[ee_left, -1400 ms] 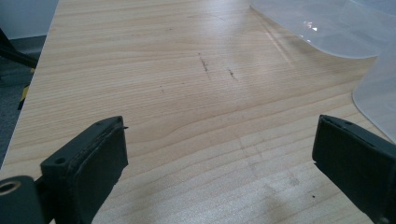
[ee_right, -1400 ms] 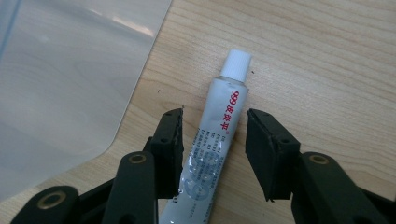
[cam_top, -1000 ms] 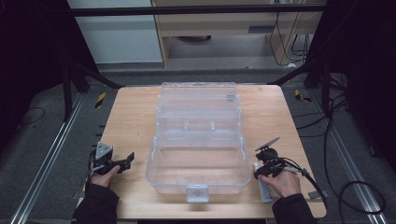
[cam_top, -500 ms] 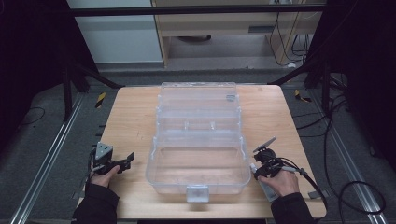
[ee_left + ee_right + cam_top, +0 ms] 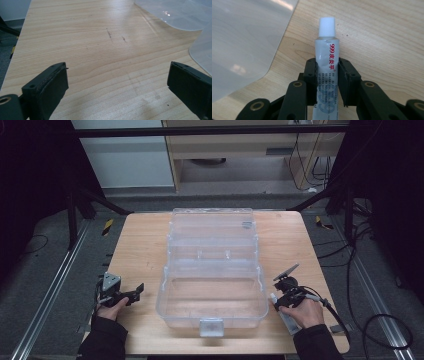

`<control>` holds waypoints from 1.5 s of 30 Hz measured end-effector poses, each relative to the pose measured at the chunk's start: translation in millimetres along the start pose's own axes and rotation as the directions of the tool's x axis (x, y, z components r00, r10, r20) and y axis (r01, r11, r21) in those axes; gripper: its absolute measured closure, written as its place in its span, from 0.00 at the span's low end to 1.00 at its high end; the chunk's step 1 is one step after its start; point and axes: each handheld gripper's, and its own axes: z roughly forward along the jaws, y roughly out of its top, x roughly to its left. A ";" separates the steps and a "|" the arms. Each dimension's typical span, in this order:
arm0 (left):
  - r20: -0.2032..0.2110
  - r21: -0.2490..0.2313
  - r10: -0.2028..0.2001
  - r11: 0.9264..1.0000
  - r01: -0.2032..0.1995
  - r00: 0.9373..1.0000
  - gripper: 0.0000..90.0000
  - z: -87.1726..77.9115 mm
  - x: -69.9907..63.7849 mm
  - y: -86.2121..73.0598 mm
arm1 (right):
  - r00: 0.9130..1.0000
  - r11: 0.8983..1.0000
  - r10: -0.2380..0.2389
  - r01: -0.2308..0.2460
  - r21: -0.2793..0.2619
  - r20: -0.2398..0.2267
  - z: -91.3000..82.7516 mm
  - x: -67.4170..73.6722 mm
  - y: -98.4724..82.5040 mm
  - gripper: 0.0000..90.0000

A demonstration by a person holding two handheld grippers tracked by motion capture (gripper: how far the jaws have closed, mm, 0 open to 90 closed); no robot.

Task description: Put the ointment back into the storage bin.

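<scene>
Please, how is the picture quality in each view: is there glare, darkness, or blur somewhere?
High view: dim and dark at both sides, with the clear plastic box pale and low in contrast. Left gripper view: sharp wood grain on the table, small glare spots on the plastic at top right. Right gripper view: the tube has crisp red print, and the plastic at left shows soft reflections.

Lab or robotics test bay, bare wooden table [image 5: 145, 245] mid-frame inside a black metal frame [image 5: 210, 130], grey carpeted floor with floor rails [image 5: 45, 290] at lower left, loose cables [image 5: 380, 320] at right (yellow-black hazard tape [image 5: 107, 226] by the table's far-left corner), pale cabinets [image 5: 240, 145] along the top.
</scene>
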 end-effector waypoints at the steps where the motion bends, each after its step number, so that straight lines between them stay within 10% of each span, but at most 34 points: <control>1: -0.001 0.001 0.000 1.000 0.000 1.000 0.03 0.1 -0.1 0.0 | 1.000 1.000 0.003 -0.003 -0.018 -0.011 -6.3 -2.7 -0.9 0.78; 23: -0.006 -0.005 -0.011 1.000 0.011 1.000 0.03 0.6 -2.6 0.5 | 0.999 0.963 -0.032 0.022 -0.268 -0.034 -58.0 -14.3 -2.9 0.78; 45: -0.006 0.006 -0.001 1.000 0.001 1.000 0.06 0.6 -3.8 0.3 | 0.971 0.879 -0.235 0.198 -0.433 -0.033 -108.9 -9.9 11.4 0.78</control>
